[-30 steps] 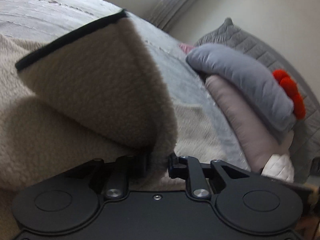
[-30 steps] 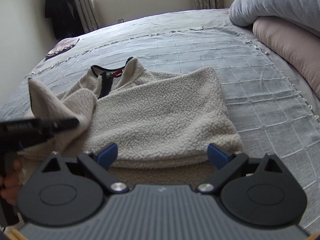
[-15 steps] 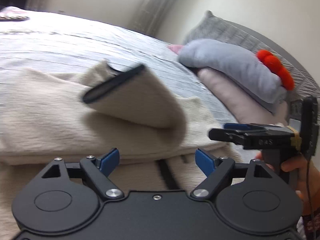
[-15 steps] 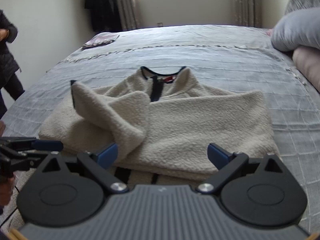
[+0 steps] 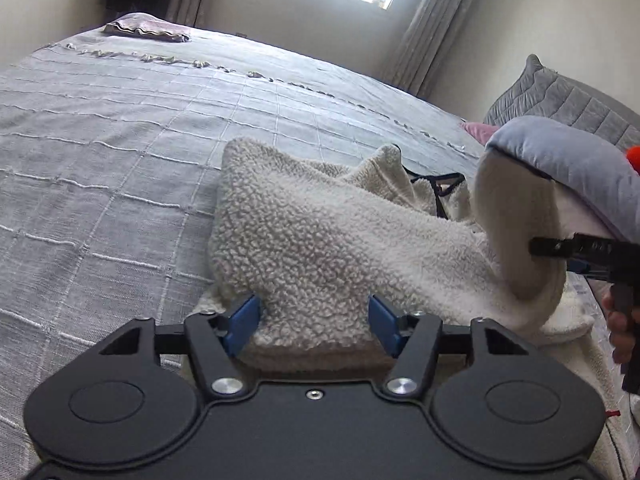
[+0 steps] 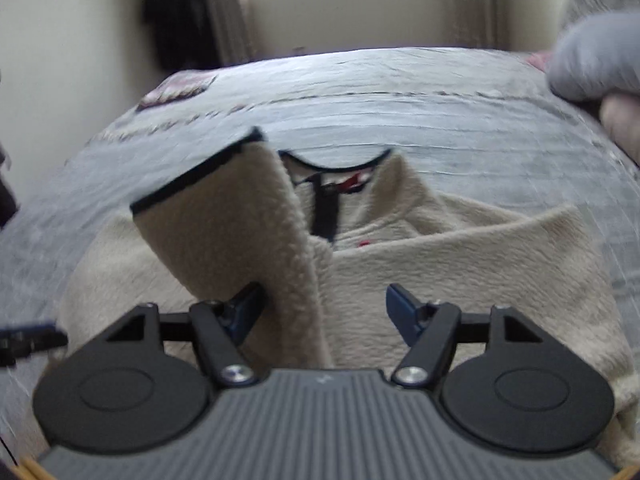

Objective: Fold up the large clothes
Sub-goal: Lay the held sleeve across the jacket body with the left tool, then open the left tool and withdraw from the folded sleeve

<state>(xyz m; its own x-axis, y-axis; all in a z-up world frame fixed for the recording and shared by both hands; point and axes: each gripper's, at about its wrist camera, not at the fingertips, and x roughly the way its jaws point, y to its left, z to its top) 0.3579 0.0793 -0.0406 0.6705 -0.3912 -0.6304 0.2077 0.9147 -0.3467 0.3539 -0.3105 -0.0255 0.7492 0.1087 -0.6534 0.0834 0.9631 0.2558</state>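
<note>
In the left wrist view our left gripper (image 5: 312, 322) has just been closing its jaws, which stand apart around a fold of the cream fleece jacket (image 5: 320, 240) without pressing it. The jacket lies mid-frame on the grey bed (image 5: 120, 140). Rightward, the right wrist view shows our right gripper (image 6: 322, 312), jaws also just closing, around the dark-trimmed sleeve (image 6: 224, 220) but not yet pinching. We judge the sides partly folded; this sleeve and the final halving remain. The fleece looks thick and nubbly.
</note>
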